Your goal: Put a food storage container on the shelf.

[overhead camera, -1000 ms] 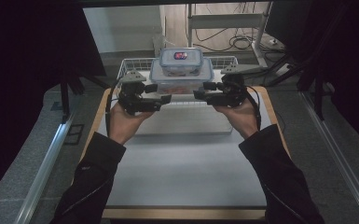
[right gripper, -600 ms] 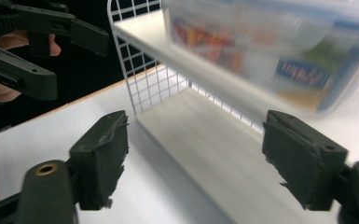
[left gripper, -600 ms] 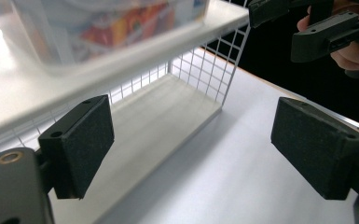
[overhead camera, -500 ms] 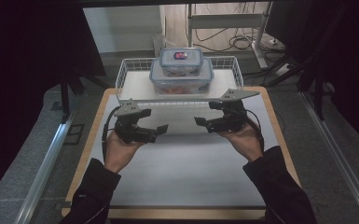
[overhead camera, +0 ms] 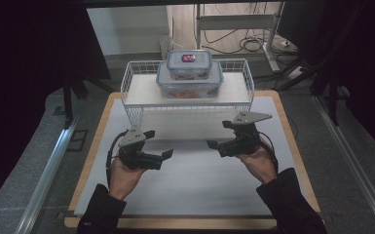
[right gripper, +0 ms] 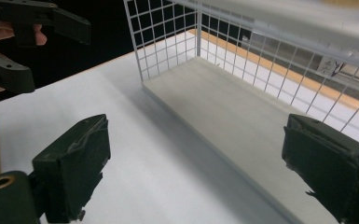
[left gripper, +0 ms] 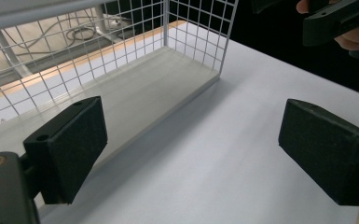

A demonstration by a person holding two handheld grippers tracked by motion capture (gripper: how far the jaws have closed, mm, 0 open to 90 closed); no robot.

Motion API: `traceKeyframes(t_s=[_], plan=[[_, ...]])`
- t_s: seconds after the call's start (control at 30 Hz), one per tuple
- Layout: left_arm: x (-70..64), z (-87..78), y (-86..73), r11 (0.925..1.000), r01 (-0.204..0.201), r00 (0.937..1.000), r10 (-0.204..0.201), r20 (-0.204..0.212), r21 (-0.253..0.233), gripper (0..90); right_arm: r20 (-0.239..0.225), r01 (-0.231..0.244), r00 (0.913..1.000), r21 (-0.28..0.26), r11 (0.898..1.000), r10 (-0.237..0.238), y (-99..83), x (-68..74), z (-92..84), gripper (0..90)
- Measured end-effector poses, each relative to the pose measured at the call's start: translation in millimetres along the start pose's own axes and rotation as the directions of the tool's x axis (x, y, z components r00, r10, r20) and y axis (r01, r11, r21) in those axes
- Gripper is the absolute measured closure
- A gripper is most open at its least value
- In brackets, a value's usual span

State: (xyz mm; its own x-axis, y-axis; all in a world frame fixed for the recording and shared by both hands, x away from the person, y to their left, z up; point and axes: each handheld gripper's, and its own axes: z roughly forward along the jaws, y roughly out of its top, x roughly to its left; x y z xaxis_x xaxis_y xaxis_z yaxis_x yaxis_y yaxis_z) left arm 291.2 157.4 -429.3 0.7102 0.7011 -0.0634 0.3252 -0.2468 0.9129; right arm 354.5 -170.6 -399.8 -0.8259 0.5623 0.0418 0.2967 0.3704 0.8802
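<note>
Two clear lidded containers are stacked on top of a white wire rack [overhead camera: 136, 105]: a small one [overhead camera: 189, 63] on a larger one [overhead camera: 190, 84]. In front of the rack, low over the white mat, my left gripper [overhead camera: 158, 145] and right gripper [overhead camera: 219, 134] point at each other, apart from the rack. Both have just been opening and hold nothing. In the left gripper view the open jaws [left gripper: 196, 149] frame the mat and the rack's lower shelf [left gripper: 135, 98]. The right gripper view shows its open jaws [right gripper: 198, 163] before the same shelf [right gripper: 242, 116].
The white mat [overhead camera: 195, 190] lies on a wooden board with bare room toward the near edge. Metal rails run along both sides of the table. A desk frame and cables stand behind the rack. Each gripper view catches the other gripper [left gripper: 335, 21] [right gripper: 23, 32] farther off.
Both grippers came away from the sides of the stacked containers, sank and drew back toward the near side. Their jaws stand wider. The containers stayed on the rack.
</note>
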Motion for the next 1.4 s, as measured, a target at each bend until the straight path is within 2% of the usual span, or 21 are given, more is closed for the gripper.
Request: traceKeyframes(t_s=[0.17, 0.3, 0.4, 0.9, 1.13, 1.4], plan=[[-6.9, 0.3, -6.9, 0.9986, -0.048, 0.9985, 0.048, -0.026, 0.022, 5.8, 0.009, 0.010, 0.9999, 0.013, 1.000, -0.010, -12.3, 1.4, -1.2, 5.3], [-11.6, -1.0, -11.7, 0.9985, -0.049, 0.9985, 0.050, -0.021, 0.025, 4.8, 0.011, 0.010, 0.9999, 0.017, 1.000, -0.010, -18.5, 4.0, -3.6, 4.7], [-15.0, -1.5, -17.8, 0.9974, -0.061, 0.9973, 0.062, -0.038, 0.039, 4.2, 0.013, 0.008, 0.9999, 0.020, 1.000, -0.008, -23.6, 5.9, -4.7, 3.6], [-14.9, -8.4, -57.3, 0.9946, -0.039, 0.9947, 0.048, -0.091, 0.096, 1.8, 0.044, 0.004, 0.9990, 0.054, 0.999, -0.006, -56.0, 11.8, -12.4, 0.0], [-18.0, -15.5, -66.5, 0.9922, -0.027, 0.9933, 0.041, -0.108, 0.121, 1.9, 0.082, 0.014, 0.9965, 0.069, 0.998, -0.020, -72.5, 14.4, -23.0, 0.0], [-18.4, -24.9, -75.6, 0.9911, -0.013, 0.9906, 0.031, -0.134, 0.132, 1.5, 0.103, -0.001, 0.9946, 0.068, 0.998, -0.006, -83.0, 14.9, -35.4, 0.0]])
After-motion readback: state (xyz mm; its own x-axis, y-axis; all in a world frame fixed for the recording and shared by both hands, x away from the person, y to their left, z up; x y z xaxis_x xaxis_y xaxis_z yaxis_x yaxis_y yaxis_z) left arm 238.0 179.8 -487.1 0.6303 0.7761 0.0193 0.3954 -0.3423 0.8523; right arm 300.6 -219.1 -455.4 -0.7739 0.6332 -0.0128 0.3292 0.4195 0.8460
